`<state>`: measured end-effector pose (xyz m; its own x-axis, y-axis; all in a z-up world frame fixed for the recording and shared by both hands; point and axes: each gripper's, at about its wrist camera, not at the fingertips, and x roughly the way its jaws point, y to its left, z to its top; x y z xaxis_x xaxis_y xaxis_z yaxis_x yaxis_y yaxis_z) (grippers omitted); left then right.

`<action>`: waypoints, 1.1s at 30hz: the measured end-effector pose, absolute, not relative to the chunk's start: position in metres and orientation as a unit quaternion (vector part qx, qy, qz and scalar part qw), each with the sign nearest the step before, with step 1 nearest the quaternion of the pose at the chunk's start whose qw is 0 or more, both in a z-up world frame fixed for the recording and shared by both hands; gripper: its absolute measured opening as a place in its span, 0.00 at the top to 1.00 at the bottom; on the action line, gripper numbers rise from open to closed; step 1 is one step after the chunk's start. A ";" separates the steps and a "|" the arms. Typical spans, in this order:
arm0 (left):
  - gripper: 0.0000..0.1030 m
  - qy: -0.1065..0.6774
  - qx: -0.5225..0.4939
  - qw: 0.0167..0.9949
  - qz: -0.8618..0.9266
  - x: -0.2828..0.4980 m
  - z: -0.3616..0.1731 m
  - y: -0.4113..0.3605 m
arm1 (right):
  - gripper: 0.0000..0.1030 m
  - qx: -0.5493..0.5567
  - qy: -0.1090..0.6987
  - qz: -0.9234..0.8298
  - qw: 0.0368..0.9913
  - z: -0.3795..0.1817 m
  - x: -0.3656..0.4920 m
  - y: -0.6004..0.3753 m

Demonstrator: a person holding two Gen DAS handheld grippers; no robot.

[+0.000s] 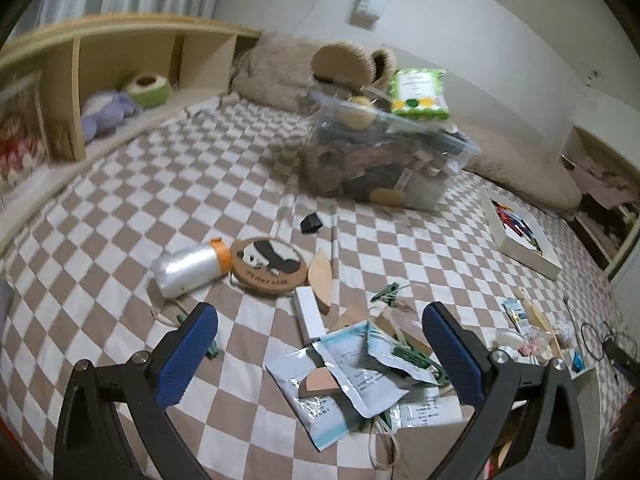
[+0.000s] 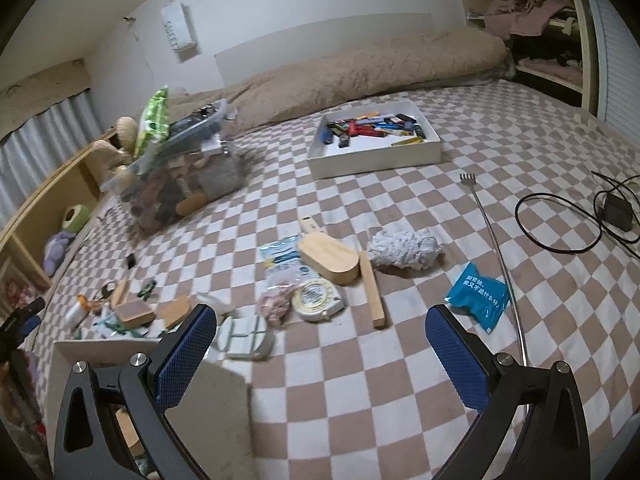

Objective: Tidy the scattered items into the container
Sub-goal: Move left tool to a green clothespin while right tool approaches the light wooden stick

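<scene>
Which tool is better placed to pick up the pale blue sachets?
Probably the left tool: open, with the pale blue sachets lying just ahead between its fingers. The right tool, also open, faces bare checkered blanket.

I am viewing a matt checked cloth bedspread (image 2: 400, 380), a glossy teal foil sachet (image 2: 478, 296), a smooth pale wooden block (image 2: 328, 260) and a clear plastic bin (image 1: 384, 160).

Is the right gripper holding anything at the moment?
No, the right gripper is open, and only checkered bedding shows between its blue fingers.
</scene>
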<state>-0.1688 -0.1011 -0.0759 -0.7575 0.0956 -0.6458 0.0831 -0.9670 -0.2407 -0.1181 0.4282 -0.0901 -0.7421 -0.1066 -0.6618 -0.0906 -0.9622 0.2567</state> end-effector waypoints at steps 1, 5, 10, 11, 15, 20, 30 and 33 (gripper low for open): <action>0.00 -0.132 -0.353 -0.001 0.926 -0.172 -0.080 -0.104 | 0.00 0.360 -0.140 -0.922 0.001 -0.093 -0.122 0.430; 0.00 -0.135 -0.366 -0.023 0.921 -0.179 -0.095 -0.114 | 0.00 0.365 -0.149 -0.919 -0.010 -0.107 -0.134 0.435; 0.00 -0.141 -0.387 -0.057 0.909 -0.186 -0.117 -0.132 | 0.00 0.374 -0.164 -0.912 -0.020 -0.127 -0.141 0.438; 0.00 -0.142 -0.391 -0.062 0.907 -0.186 -0.122 -0.136 | 0.00 0.377 -0.166 -0.911 -0.024 -0.132 -0.141 0.438; 0.00 -0.145 -0.410 -0.085 0.897 -0.189 -0.138 -0.149 | 0.00 0.403 -0.163 -0.900 -0.034 -0.151 -0.145 0.435; 0.00 -0.142 -0.420 -0.104 0.890 -0.195 -0.149 -0.158 | 0.00 0.415 -0.158 -0.896 -0.023 -0.161 -0.146 0.429; 0.00 -0.093 -0.453 -0.130 0.877 -0.214 -0.175 -0.154 | 0.00 0.452 -0.147 -0.879 -0.034 -0.183 -0.149 0.416; 0.00 -0.081 -0.460 -0.137 0.873 -0.215 -0.181 -0.154 | 0.00 0.466 -0.155 -0.871 -0.034 -0.192 -0.151 0.419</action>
<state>-0.2155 -0.1537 -0.1809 -0.5388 -0.1648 -0.8261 0.3140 -0.9493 -0.0154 -0.1508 0.4190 -0.1915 -0.5643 -0.0857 -0.8211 -0.2037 -0.9494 0.2390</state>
